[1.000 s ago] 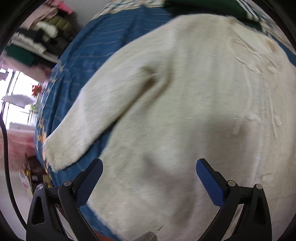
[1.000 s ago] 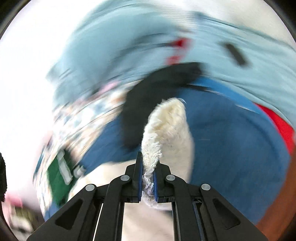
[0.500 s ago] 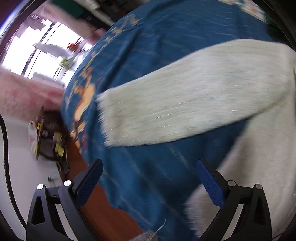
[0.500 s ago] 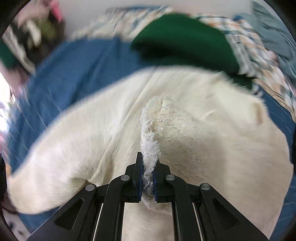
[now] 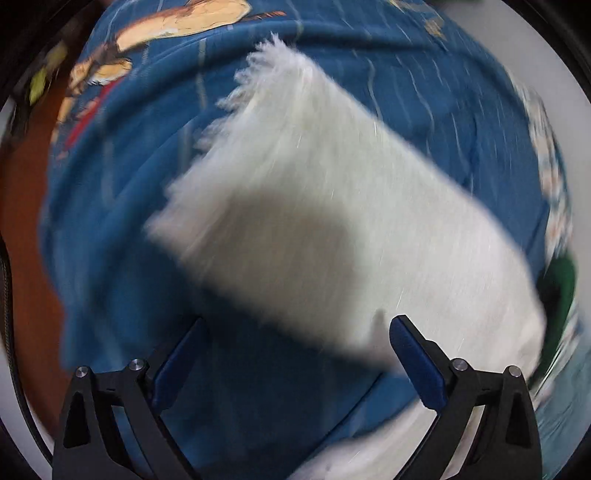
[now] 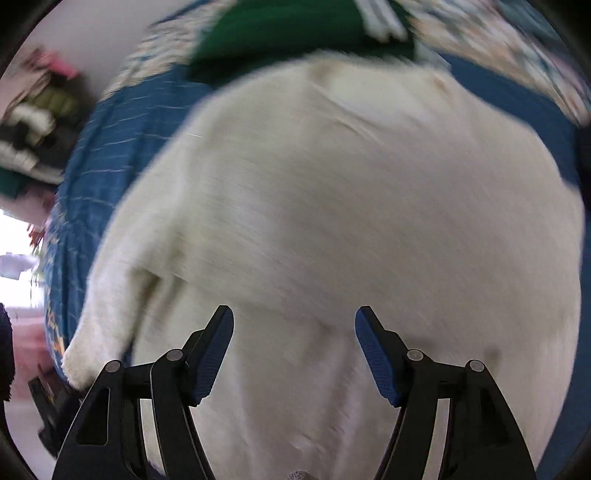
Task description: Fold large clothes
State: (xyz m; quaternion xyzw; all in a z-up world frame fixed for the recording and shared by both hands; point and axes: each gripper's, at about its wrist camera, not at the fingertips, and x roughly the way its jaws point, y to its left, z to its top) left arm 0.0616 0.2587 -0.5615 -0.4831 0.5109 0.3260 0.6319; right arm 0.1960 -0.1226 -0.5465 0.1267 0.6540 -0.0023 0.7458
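- Fingers (image 5: 417,369) of left gripper (image 5: 295,363) spread wide, nothing between them; low in frame, over sleeve (image 5: 317,229) and blue bedspread (image 5: 424,92).
- Fingers (image 6: 376,358) of right gripper (image 6: 294,354) likewise parted and empty, low centre, just above sweater (image 6: 351,206).
- Sweater: cream, fluffy, spread flat on bedspread (image 6: 107,147), filling most of right view; collar end toward top of frame, near green garment (image 6: 280,29).
- Sleeve in left view: runs from upper centre, frayed cuff (image 5: 266,62) at top, down to lower right where it joins the body; lies flat on bedspread, apart from the fingers.
- In right view, another sleeve (image 6: 110,295) at lower left, angled outward to bedspread's edge.
- Both views motion-blurred; fine detail of seams hard to read.
- Handling, as a judgement: soft, limp, fairly light but bulky; no stiffness, so likely to sag and drag if lifted from one point. Fuzzy pile should grip well against the pads, little risk of slipping; loose fibres at cuff may snag.
- Best hold, probably: pinch sleeve near cuff, through full thickness, then lay it across the body; for body folds, take hem and shoulder corners together.
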